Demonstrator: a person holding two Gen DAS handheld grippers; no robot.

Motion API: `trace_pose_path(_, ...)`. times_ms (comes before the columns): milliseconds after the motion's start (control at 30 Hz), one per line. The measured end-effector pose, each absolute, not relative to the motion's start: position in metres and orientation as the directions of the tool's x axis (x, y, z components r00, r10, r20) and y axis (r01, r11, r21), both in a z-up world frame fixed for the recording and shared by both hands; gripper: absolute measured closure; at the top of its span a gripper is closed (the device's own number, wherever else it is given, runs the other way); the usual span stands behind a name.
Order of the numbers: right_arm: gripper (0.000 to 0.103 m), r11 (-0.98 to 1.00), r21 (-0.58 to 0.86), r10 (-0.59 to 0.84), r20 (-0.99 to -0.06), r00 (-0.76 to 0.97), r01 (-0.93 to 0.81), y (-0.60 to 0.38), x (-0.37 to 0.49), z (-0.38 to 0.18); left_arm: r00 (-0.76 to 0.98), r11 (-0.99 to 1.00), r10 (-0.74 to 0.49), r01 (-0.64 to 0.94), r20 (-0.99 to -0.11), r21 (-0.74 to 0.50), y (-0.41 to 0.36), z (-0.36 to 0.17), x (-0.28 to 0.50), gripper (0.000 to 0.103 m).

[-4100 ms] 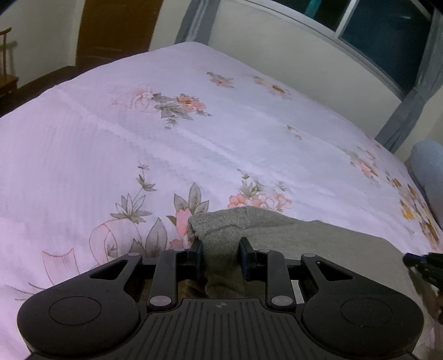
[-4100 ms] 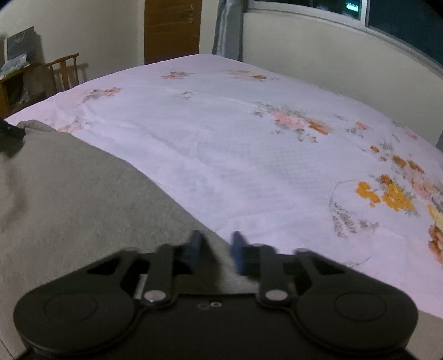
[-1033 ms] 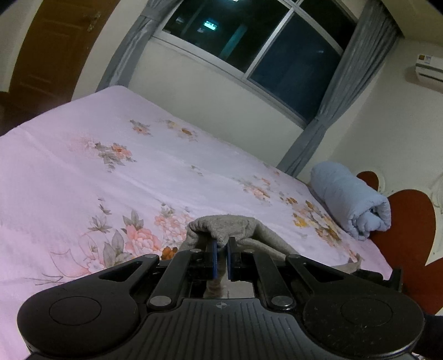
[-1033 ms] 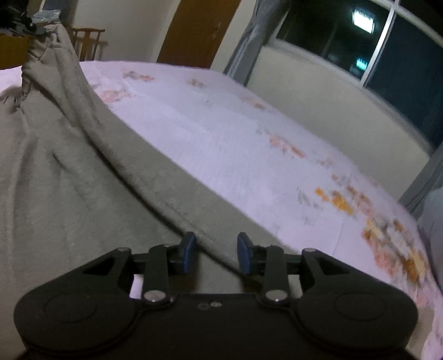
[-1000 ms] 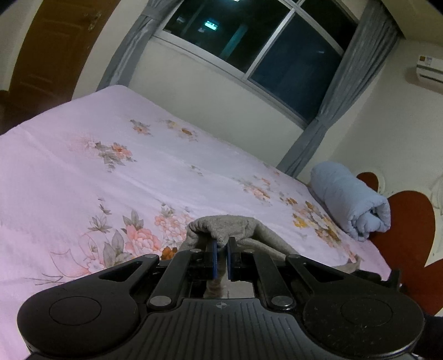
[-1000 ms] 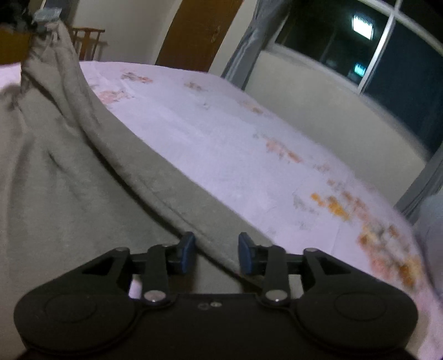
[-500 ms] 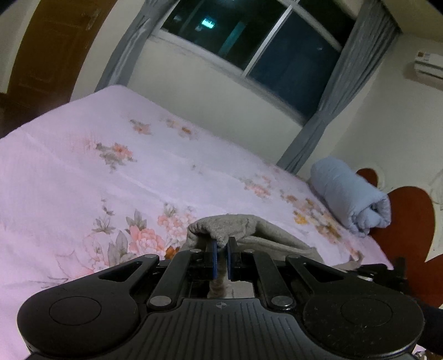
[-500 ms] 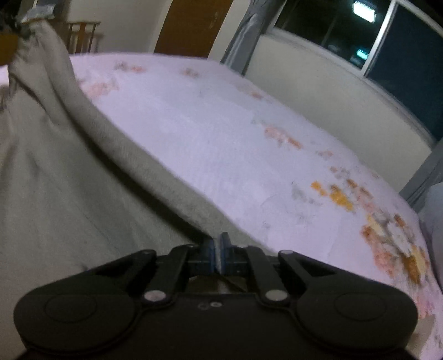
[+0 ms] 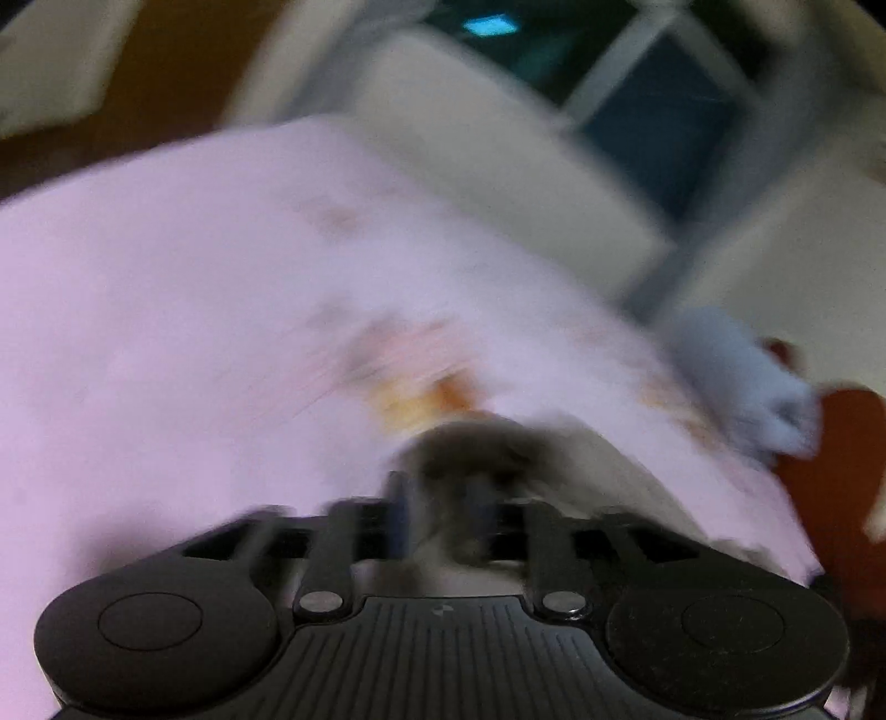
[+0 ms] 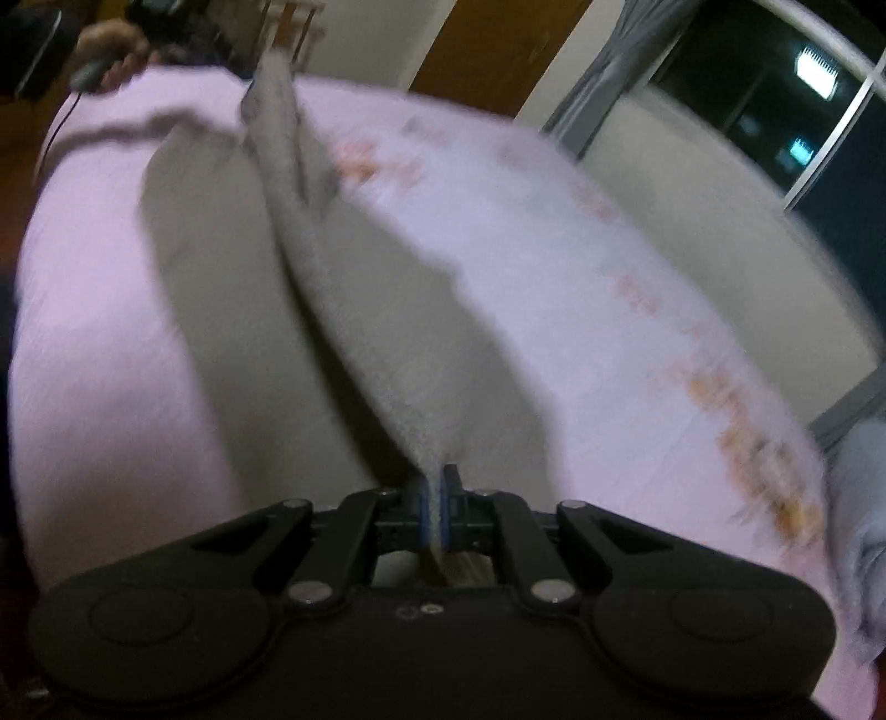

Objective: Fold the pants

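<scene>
The grey pants point(image 10: 354, 310) hang stretched in the air above the pink floral bed point(image 10: 581, 266). My right gripper point(image 10: 437, 504) is shut on one edge of the cloth, which rises from its jaws to the far upper left. In the blurred left wrist view my left gripper point(image 9: 443, 515) has a bunch of the grey pants point(image 9: 487, 443) between its fingers; the blur hides how far the jaws stand apart. A shadow of the lifted cloth lies on the sheet below.
A rolled blue blanket point(image 9: 742, 382) lies by the red headboard point(image 9: 841, 443) at the right. A window point(image 10: 786, 94) with grey curtains and a low wall run along the far side. A brown door point(image 10: 487, 50) and a wooden chair stand beyond the bed.
Both grippers have swung up fast with the pants, lifting the cloth clear of the bed. The right gripper went from open to shut on the pants edge. Both views are motion-blurred.
</scene>
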State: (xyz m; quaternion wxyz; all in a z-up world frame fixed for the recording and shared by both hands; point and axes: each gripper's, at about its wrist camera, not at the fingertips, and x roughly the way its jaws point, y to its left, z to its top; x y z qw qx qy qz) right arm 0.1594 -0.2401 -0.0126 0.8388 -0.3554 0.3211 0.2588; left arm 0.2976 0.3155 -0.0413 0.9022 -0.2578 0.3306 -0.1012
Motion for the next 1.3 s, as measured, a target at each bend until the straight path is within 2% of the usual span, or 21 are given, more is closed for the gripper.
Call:
trace_pose_path(33, 0.103, 0.622, -0.419, 0.190, -0.739, 0.647, -0.661, -0.238, 0.159, -0.028, 0.762, 0.853, -0.312, -0.038, -0.568, -0.520, 0.316, -0.042, 0.286, 0.036)
trace_pose_path(67, 0.103, 0.638, -0.408, 0.186, -0.741, 0.645, -0.653, -0.239, 0.162, -0.037, 0.768, 0.853, -0.271, -0.088, -0.581, -0.514, 0.314, -0.040, 0.272, 0.036)
trace_pose_path(200, 0.103, 0.728, -0.343, 0.203, -0.720, 0.664, -0.594, -0.240, 0.167, -0.041, 0.774, 0.800, -0.281, -0.138, -0.567, -0.585, 0.302, -0.031, 0.230, 0.037)
trace_pose_path(300, 0.103, 0.745, -0.324, 0.210, -0.716, 0.666, -0.583, -0.240, 0.169, -0.040, 0.765, 0.747, -0.297, -0.187, -0.572, -0.638, 0.292, -0.033, 0.213, 0.066)
trace_pose_path(467, 0.103, 0.766, -0.280, 0.237, -0.714, 0.659, -0.579, -0.250, 0.169, -0.040, 0.673, 0.747, -0.267, -0.308, -0.690, -0.589, 0.270, -0.053, 0.228, 0.067)
trace_pose_path(567, 0.103, 0.771, -0.270, 0.243, -0.712, 0.658, -0.577, -0.255, 0.169, -0.042, 0.692, 0.722, -0.292, -0.294, -0.661, -0.627, 0.260, -0.055, 0.236, 0.067)
trace_pose_path(633, 0.103, 0.774, -0.265, 0.246, -0.710, 0.659, -0.575, -0.256, 0.168, -0.043, 0.696, 0.729, -0.279, -0.295, -0.662, -0.618, 0.253, -0.050, 0.241, 0.075)
trace_pose_path(767, 0.103, 0.780, -0.257, 0.251, -0.708, 0.660, -0.571, -0.257, 0.169, -0.045, 0.670, 0.766, -0.263, -0.293, -0.695, -0.572, 0.249, -0.044, 0.251, 0.082)
trace_pose_path(833, 0.103, 0.787, -0.247, 0.256, -0.704, 0.662, -0.566, -0.258, 0.169, -0.044, 0.703, 0.758, -0.271, -0.265, -0.657, -0.596, 0.253, -0.036, 0.249, 0.084)
trace_pose_path(867, 0.103, 0.795, -0.234, 0.259, -0.702, 0.663, -0.559, -0.259, 0.169, -0.039, 0.747, 0.747, -0.278, -0.228, -0.604, -0.625, 0.256, -0.025, 0.245, 0.085)
trace_pose_path(933, 0.103, 0.804, -0.237, 0.278, -0.662, 0.696, -0.546, -0.260, 0.160, -0.022, 0.813, 0.736, -0.272, -0.169, -0.515, -0.655, 0.259, -0.003, 0.235, 0.102)
trace_pose_path(1000, 0.103, 0.805, -0.242, 0.284, -0.644, 0.710, -0.541, -0.261, 0.153, -0.010, 0.818, 0.740, -0.285, -0.143, -0.500, -0.657, 0.262, 0.002, 0.235, 0.102)
trace_pose_path(1133, 0.103, 0.776, -0.251, 0.259, -0.710, 0.655, -0.579, -0.260, 0.157, -0.034, 0.696, 0.771, -0.269, -0.258, -0.666, -0.582, 0.262, -0.045, 0.249, 0.102)
trace_pose_path(1300, 0.103, 0.798, -0.237, 0.243, -0.715, 0.655, -0.554, -0.257, 0.160, -0.047, 0.738, 0.710, -0.286, -0.266, -0.612, -0.652, 0.269, -0.060, 0.228, 0.102)
